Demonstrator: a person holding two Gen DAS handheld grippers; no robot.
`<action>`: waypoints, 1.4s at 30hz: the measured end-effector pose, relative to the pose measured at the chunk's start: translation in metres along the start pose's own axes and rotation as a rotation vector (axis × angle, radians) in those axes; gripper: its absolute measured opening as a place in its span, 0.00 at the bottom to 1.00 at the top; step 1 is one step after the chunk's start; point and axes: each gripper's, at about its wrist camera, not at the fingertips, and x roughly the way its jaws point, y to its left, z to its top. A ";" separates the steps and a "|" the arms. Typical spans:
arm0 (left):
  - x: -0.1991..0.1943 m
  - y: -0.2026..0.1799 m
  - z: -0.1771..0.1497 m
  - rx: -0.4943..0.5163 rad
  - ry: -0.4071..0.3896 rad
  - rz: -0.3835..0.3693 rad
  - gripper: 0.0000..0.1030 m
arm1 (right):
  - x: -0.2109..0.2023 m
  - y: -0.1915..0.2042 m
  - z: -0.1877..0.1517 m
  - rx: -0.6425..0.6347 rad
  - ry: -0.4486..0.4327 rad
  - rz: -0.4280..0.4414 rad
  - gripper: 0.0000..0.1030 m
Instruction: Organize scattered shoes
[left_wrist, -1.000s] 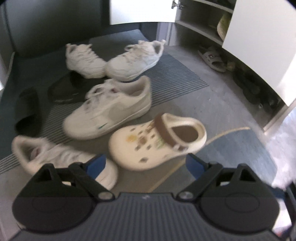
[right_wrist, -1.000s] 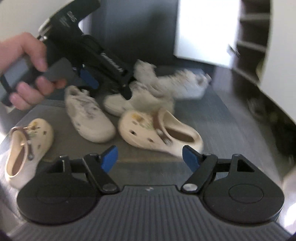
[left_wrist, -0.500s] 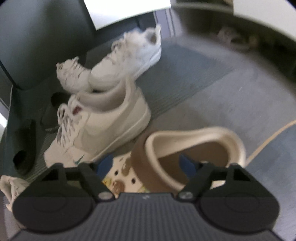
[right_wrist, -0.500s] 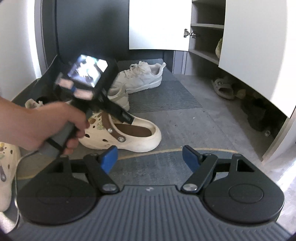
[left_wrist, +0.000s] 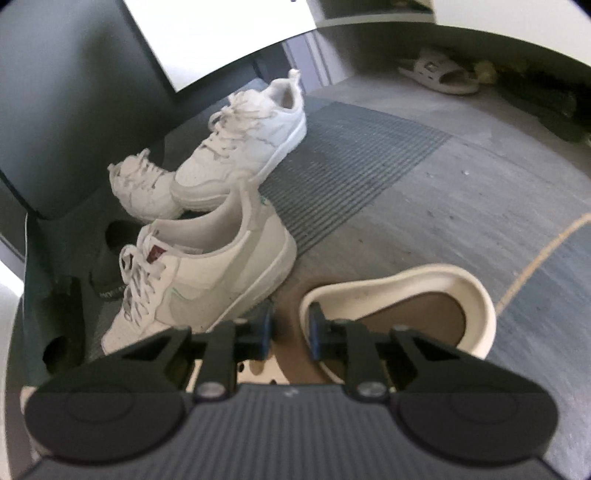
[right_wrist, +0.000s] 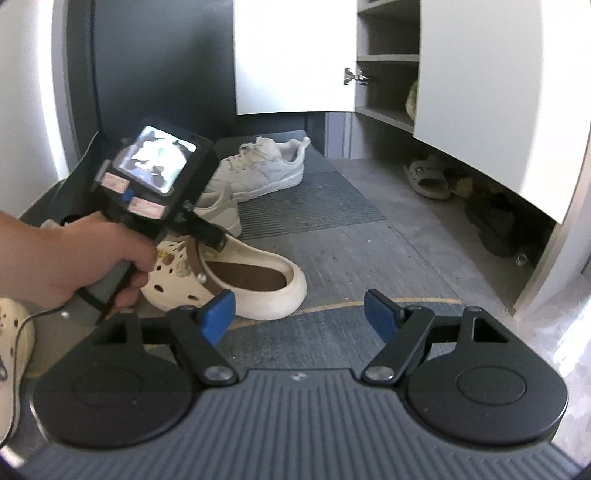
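Now the clog (left_wrist: 402, 295) lies on the floor (left_wrist: 424, 192) beside a sneaker (left_wrist: 207, 273), its rim between the closing jaws of the left gripper (left_wrist: 287, 328), while the right gripper (right_wrist: 295, 314) hovers wide open, holding nothing.

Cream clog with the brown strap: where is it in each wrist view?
Left wrist: cream clog bottom centre-right, its side wall between the closing left gripper pads.
Right wrist: lower left of centre, partly behind the left hand.
Shared landmark: ribbed doormat.
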 end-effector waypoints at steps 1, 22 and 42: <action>-0.004 0.000 -0.001 0.011 0.000 -0.003 0.19 | -0.001 -0.001 -0.001 0.008 -0.003 -0.002 0.77; -0.138 0.032 -0.064 0.130 0.033 -0.105 0.16 | -0.010 -0.010 -0.004 0.070 -0.024 -0.011 0.77; -0.118 0.005 -0.118 0.132 0.088 -0.248 0.24 | -0.029 -0.014 -0.036 0.066 0.061 0.009 0.77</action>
